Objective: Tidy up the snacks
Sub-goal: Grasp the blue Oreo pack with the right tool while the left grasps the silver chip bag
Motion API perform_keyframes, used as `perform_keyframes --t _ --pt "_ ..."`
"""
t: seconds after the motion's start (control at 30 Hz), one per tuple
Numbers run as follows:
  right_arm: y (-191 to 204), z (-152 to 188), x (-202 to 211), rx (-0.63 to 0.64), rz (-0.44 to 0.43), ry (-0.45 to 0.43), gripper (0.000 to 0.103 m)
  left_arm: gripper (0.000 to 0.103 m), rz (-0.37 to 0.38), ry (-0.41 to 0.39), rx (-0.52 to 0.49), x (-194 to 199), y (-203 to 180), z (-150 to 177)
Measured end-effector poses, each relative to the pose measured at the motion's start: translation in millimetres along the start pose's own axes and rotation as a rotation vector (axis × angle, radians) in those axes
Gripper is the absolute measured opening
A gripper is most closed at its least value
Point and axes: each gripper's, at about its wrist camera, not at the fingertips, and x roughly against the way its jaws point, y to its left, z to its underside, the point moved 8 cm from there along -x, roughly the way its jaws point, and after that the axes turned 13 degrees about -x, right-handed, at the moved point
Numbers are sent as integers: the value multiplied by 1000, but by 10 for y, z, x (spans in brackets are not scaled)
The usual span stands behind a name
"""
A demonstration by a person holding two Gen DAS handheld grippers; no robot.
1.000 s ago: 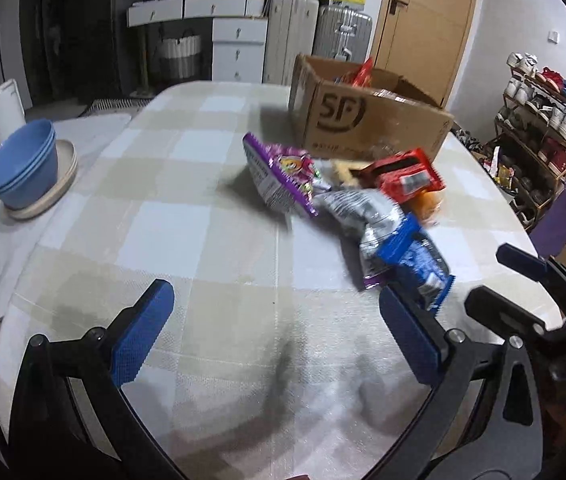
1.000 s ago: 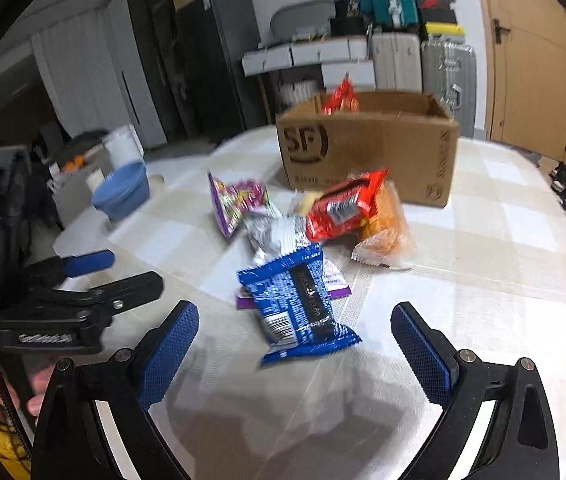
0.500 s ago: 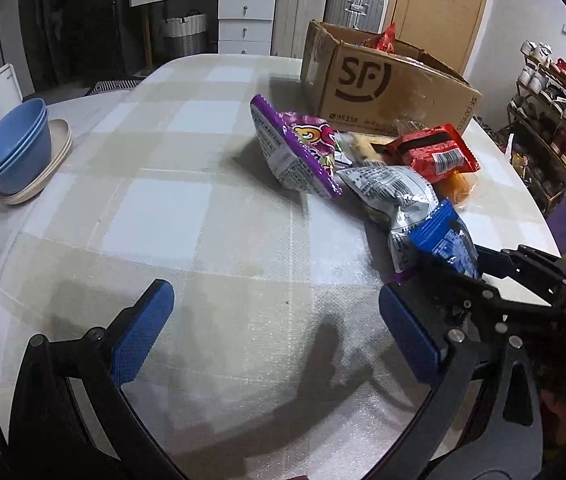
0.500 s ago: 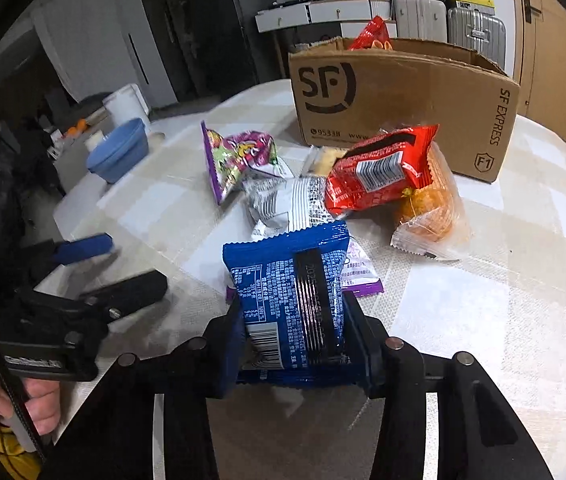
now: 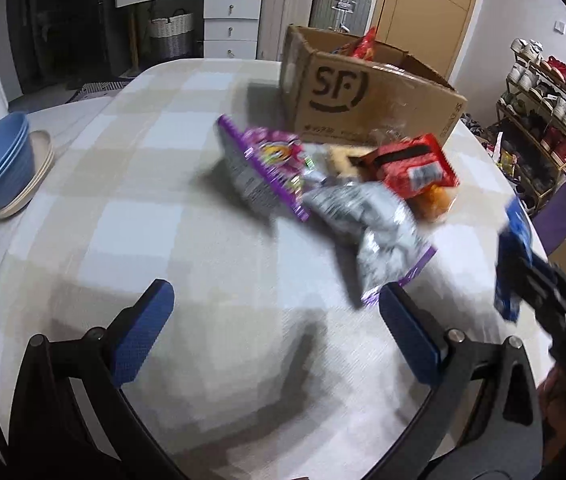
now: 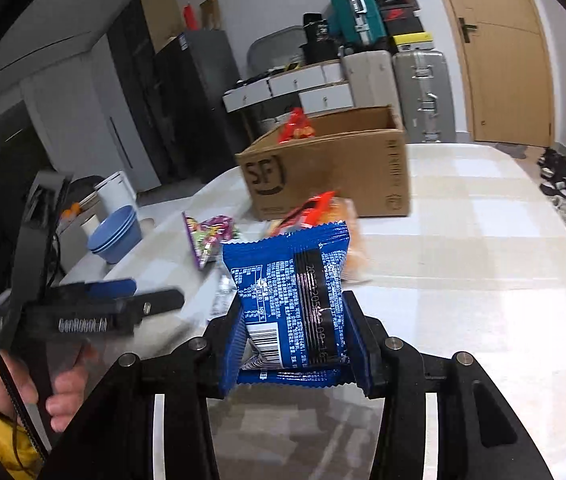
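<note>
One blue snack packet (image 6: 295,300) upright (barcode side showing) between the clenched right hand-held gripper (image 6: 297,344) pads.

a wooden door (image 6: 503,52) in a white wall, silver suitcases (image 6: 423,92) beside white drawers (image 5: 227,24), shoe rack (image 5: 543,120) at right.

A crinkly blue foil snack packet (image 6: 297,300), white print and barcode facing the camera, stands upright, lifted clear of the checked tablecloth. On the cloth lie a purple packet (image 5: 261,172) tilted on edge, a silver one (image 5: 367,220), a red one (image 5: 413,160) atop an orange bag (image 5: 433,200), beside the open brown cardboard box (image 5: 363,96) holding a red packet (image 6: 295,128).
</note>
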Motion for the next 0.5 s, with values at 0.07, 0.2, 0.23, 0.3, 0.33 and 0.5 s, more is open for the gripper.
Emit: perform_keyframes --t 0.07,0.2,0.23,0.3,0.33,0.5 --pt "-82 -17 45 -23 -3 -6 45 102 38 6 3 -73 -107 -125" --pt "-176 -29 24 -88 -39 16 45 102 95 20 -2 -237 -371 -362" --pt "-184 -24 28 -95 -46 18 45 102 83 29 -11 -288 -417 -397" --pt "-191 -36 50 -99 -52 15 45 102 40 64 -22 -425 -477 -458" --pt "-191 -34 56 -96 -47 14 45 102 34 69 -22 -464 -491 -478" --pt "-147 -3 3 -73 -49 42 45 98 44 137 28 -697 -519 -471"
